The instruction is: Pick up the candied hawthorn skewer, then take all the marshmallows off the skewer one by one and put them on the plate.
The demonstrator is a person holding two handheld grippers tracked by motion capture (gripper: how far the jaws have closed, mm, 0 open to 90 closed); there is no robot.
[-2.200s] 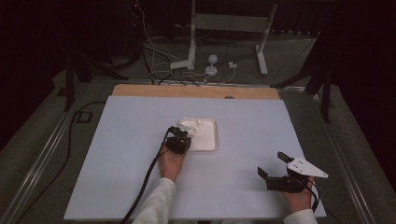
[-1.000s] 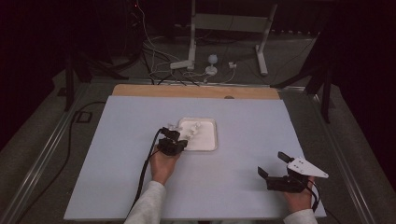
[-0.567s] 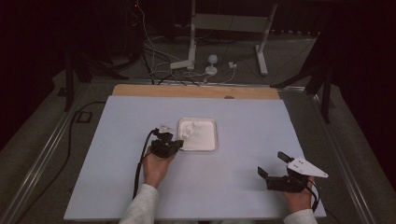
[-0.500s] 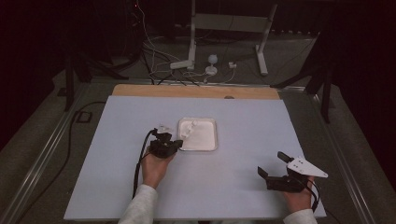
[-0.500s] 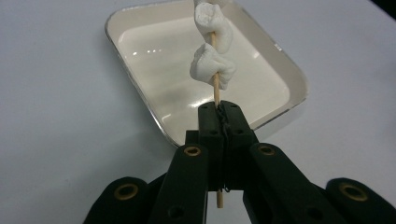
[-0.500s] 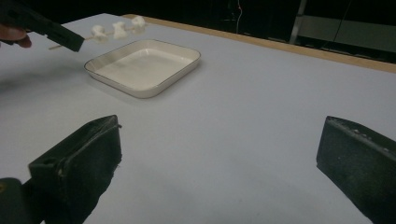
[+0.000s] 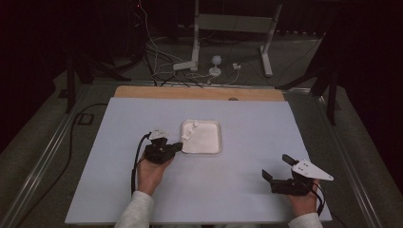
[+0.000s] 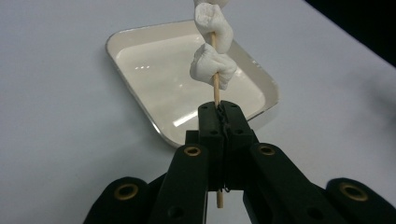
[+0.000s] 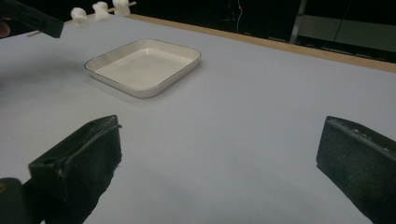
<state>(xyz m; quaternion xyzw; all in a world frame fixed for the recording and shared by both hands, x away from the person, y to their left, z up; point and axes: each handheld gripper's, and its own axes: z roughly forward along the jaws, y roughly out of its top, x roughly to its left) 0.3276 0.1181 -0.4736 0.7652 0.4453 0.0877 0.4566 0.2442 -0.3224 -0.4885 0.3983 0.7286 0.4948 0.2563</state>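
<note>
**Skewer of marshmallows held over the tray edge**

Skewer handling is the main question here. The thin wooden skewer with white marshmallow pieces is clenched between the jaws of the left tool, which grips the bare stick just below the lowest piece. In the high view the left tool is just beside the left rim of the square white enamel tray, and the skewer reaches over the tray's near-left corner, lifted above it.

I judge that the stick is very light and stiff but easy to snap, so a firm but gentle hold on the bare wood is right. The white pieces look soft and a little sticky; squeezing them would deform them, and they may slide along the stick if it is tilted steeply. A short end of the stick comes out behind the jaws, so the hold is not at the very tip.

The right tool rests on the pale blue bench well apart from the tray, its jaws spread wide with nothing between them. In the right gripper view the tray looks bare inside. Nothing stands between the skewer and the tray; beyond the bench there are metal stands and cables on the floor.
</note>
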